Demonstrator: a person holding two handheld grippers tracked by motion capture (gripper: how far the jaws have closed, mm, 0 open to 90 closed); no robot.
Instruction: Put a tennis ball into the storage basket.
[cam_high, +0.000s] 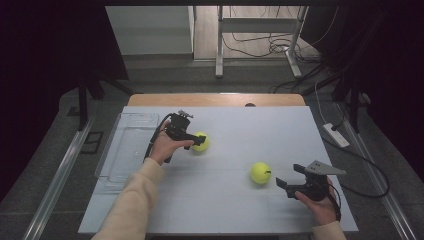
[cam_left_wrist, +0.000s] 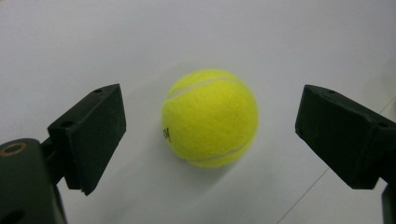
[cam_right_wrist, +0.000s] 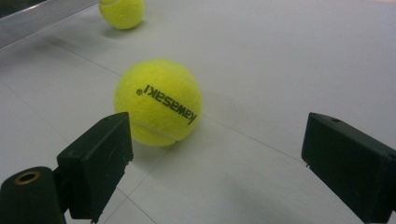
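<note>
Tennis ball (cam_left_wrist: 210, 117) felt was what lay between the jaws of your left hand-held gripper (cam_high: 192, 140), the ball resting on the white bench (cam_high: 225, 200) toward its far left part, with both jaws spread wide and clear of it on either side. I would have judged that ball light, springy and fuzzy enough to give good friction, but round and free to roll at the slightest nudge, so the sound hold was across its widest middle, the two jaws meeting it together and level. A pinch set too high or too low would likely have squeezed it out. The second tennis ball (cam_right_wrist: 159, 101), printed with black lettering, sat nearer you on the right part of the bench, well apart from the first. Your right hand-held gripper (cam_high: 289, 184) pointed at it from just beside it, jaws also spread and touching nothing, the ball lying a little ahead of them and toward one side. A clear plastic tray (cam_high: 126, 150) stood along the bench's left edge, near your left hand (cam_high: 165, 147).
</note>
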